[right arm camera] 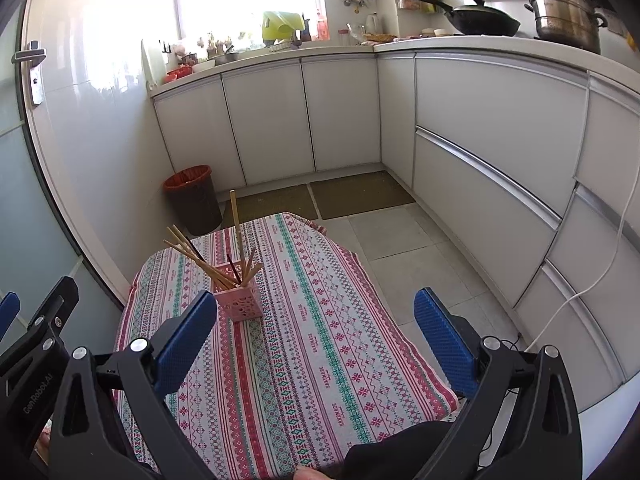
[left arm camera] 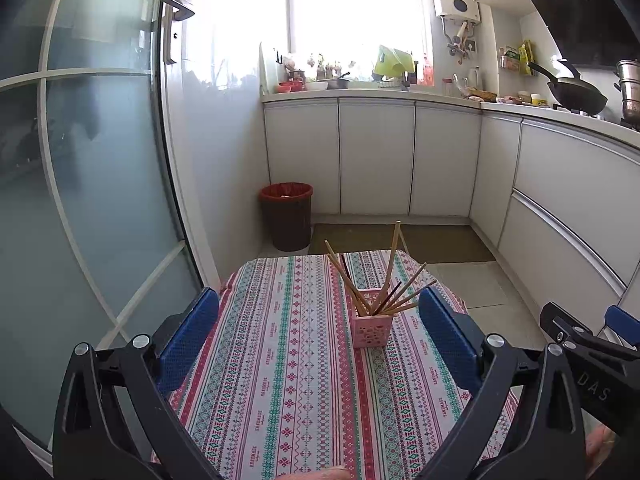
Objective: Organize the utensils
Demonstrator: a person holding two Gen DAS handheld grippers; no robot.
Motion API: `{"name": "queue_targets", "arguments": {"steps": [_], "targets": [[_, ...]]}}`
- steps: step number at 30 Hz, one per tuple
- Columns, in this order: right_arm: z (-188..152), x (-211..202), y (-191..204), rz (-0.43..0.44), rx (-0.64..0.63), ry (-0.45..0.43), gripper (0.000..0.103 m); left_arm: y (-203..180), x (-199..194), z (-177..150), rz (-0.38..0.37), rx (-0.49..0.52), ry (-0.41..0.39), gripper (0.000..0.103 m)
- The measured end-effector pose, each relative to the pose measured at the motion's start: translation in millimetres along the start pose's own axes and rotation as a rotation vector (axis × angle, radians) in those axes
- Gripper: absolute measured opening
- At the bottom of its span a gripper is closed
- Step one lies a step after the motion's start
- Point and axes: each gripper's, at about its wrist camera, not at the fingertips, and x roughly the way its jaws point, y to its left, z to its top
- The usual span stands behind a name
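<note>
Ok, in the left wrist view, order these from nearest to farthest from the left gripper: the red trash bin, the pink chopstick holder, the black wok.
1. Pink chopstick holder: on the tablecloth, just ahead of the open left gripper, toward its right finger.
2. Red trash bin: on the floor past the table's far edge, left of centre.
3. Black wok: on the counter, far right.

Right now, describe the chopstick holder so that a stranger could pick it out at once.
Find the small table with the striped pink, green and white cloth, in front of the white kitchen cabinets. The holder stands on it near the far end. It is a small pink square basket with patterned holes, and wooden chopsticks fan out of its top.
</note>
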Motion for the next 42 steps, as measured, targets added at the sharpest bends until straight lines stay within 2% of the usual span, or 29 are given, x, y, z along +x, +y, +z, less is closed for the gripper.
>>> {"name": "queue_targets", "arguments": {"steps": [20, 27, 30, 37, 38, 40, 42], "targets": [[-1, 7, 0, 0.001, 0.007, 0.019, 0.096, -1, 7, -1, 0.004, 0.004, 0.010, 0.096], [-2, 9, 0, 0.001, 0.005, 0.024, 0.096, 4, 8, 0, -0.013, -0.026, 0.017, 0.096], [-3, 10, 1, 0.004, 0.005, 0.028, 0.096, 4, 9, 0, 0.002, -0.027, 0.013, 0.096], [-3, 10, 2, 0.005, 0.008, 0.029, 0.096, 2, 5, -3, -0.020, -0.002, -0.023, 0.088], [-3, 11, 2, 0.005, 0.008, 0.028, 0.096, 2, 4, -2, -0.024, 0.000, -0.026, 0.088], [-3, 10, 2, 0.003, 0.007, 0.028, 0.096, 2, 4, -1, -0.031, -0.006, -0.022, 0.097], [-3, 10, 2, 0.003, 0.006, 0.028, 0.096, 2, 6, -1, -0.032, -0.011, -0.009, 0.096]]}}
